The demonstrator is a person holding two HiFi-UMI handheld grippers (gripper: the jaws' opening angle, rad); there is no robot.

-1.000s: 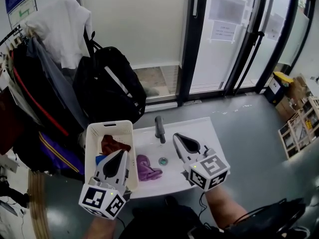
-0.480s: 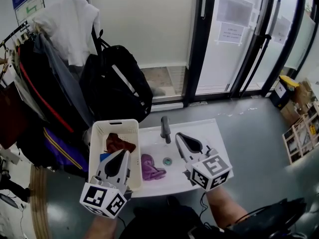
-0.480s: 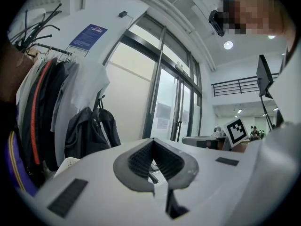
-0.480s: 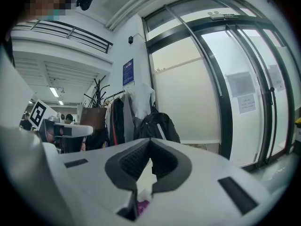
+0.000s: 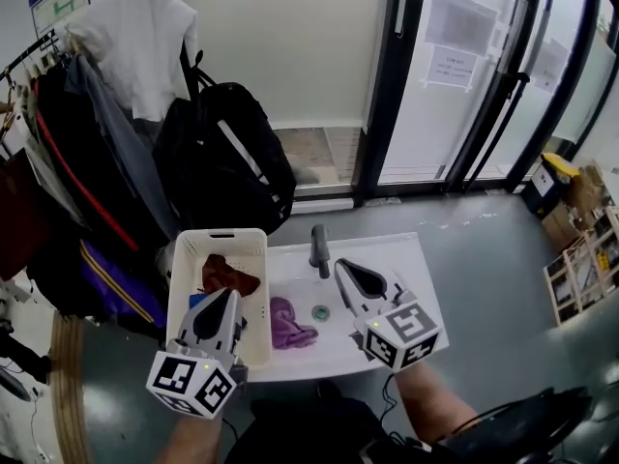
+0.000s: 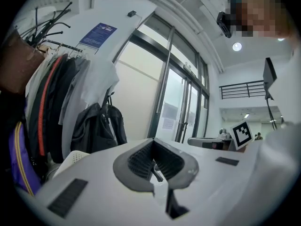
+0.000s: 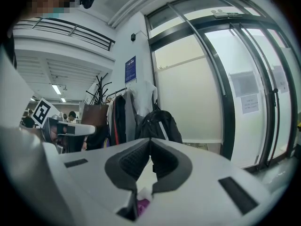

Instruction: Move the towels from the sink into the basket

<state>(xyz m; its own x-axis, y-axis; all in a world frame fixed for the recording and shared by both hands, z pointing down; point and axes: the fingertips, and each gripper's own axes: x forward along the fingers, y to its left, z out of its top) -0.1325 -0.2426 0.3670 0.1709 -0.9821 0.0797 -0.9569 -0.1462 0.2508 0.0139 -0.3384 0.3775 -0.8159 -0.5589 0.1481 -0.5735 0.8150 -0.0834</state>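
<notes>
Grey floor and tall glass doors (image 5: 455, 85) lay behind the white sink (image 5: 387, 259), which served as the fixed mark. Far left of the sink a coat rack (image 5: 68, 114) carried hanging clothes, with a black backpack (image 5: 227, 158) beside it. Touching the sink's left edge stood the white basket (image 5: 221, 236), already holding a red-brown towel (image 5: 228, 276) and a bit of blue cloth (image 5: 196, 301) that was half covered. The left claw (image 5: 224, 298) hovered over the basket's near end, its jaws together on nothing, as its own view showed. Just right of it, in the sink's left half, lay the purple towel (image 5: 288, 323), bunched, its longer run slanting from the faucet side toward the sink's near edge. The faucet (image 5: 318, 249) stood at the sink's back and the drain (image 5: 320, 312) sat mid-basin, just right of the towel. Above the sink's right half the right claw (image 5: 341, 265) pointed toward the faucet, jaws closed and empty; the towel therefore lay to its left and below. The left claw looked slightly nearer the towel, though neither claw's height over the sink could be judged. Either would probably need to open before descending. The basket's near end, much of the blue cloth and the sink's near right corner were hidden by the claws.
</notes>
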